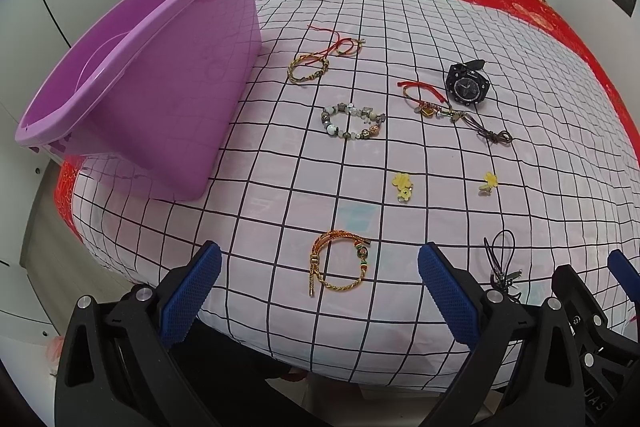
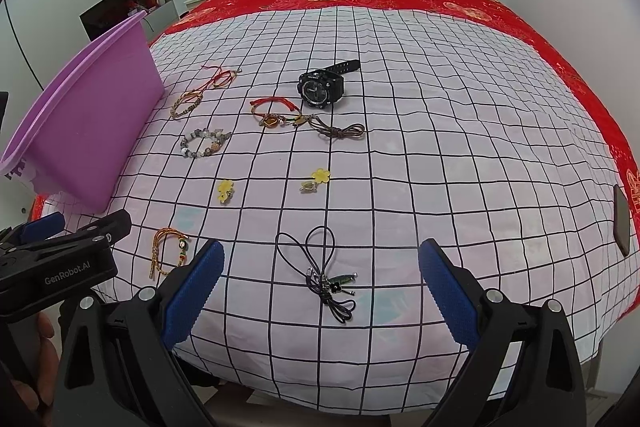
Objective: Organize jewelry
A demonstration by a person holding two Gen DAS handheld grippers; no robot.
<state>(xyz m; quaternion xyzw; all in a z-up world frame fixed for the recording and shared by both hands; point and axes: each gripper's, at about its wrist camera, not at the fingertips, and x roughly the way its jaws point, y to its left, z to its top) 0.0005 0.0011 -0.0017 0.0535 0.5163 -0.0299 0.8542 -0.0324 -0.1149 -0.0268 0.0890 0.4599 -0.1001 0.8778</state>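
You have bracelets, a black watch (image 2: 321, 87), two yellow flower charms and a black cord charm (image 2: 326, 277) spread flat on the bed beside the purple tub (image 1: 132, 95)

Both wrist fisheyes are looking from the bed's foot edge, low and close, facing the zigzag headboard; left one is sitting nearer the purple plastic tub (image 1: 152, 75), right one is sitting further right; both are sharing the white grid-checked sheet (image 2: 440, 147) and the black chunky wristwatch (image 1: 468, 87)
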